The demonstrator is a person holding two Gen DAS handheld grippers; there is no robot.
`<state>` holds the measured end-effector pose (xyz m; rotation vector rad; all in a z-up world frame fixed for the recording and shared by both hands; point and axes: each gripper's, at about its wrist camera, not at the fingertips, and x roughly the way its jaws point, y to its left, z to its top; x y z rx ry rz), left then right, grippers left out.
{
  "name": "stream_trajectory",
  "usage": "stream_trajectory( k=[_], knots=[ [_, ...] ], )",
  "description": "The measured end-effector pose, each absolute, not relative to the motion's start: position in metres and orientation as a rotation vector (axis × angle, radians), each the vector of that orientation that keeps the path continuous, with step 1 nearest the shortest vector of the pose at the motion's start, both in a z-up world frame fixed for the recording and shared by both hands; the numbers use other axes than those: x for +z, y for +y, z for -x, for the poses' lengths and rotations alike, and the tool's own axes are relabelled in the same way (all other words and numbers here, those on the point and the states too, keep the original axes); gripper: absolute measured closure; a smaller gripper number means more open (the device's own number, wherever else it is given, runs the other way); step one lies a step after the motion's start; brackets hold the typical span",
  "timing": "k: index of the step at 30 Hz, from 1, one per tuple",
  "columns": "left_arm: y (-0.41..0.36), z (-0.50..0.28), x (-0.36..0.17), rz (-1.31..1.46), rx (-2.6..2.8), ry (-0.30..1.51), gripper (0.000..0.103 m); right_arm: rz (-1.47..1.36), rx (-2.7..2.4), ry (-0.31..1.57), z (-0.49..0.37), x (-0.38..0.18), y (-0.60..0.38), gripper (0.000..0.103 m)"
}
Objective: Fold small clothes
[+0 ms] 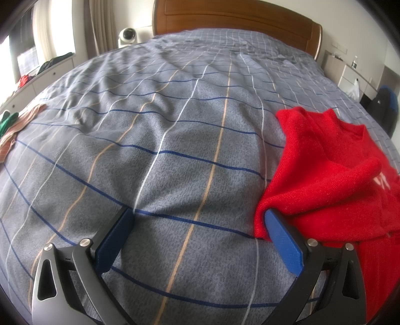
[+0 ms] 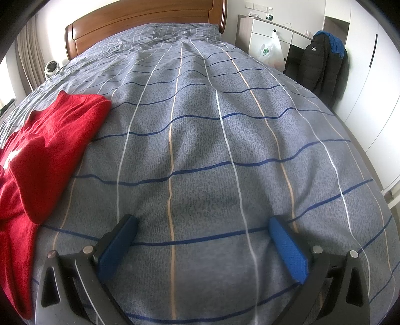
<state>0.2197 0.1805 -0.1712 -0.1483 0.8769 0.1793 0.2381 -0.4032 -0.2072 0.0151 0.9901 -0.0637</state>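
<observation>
A red knitted sweater lies partly folded on the grey checked bedspread, at the right of the left wrist view and at the left of the right wrist view. My left gripper is open and empty; its right finger touches the sweater's near left edge. My right gripper is open and empty over bare bedspread, to the right of the sweater and apart from it.
A striped beige garment and a green item lie at the bed's left edge. A wooden headboard stands at the far end. A dark jacket, a plastic bag and white drawers stand right of the bed.
</observation>
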Motion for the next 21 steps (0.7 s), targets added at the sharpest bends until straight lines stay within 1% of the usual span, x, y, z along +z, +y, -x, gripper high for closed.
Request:
stream_trajectory(
  k=[21],
  knots=[
    [0.1817, -0.2208, -0.1715, 0.148, 0.181, 0.877, 0.0, -0.016, -0.064, 0.989, -0.2382, -0.2072, -0.4041, 0.0]
  ],
)
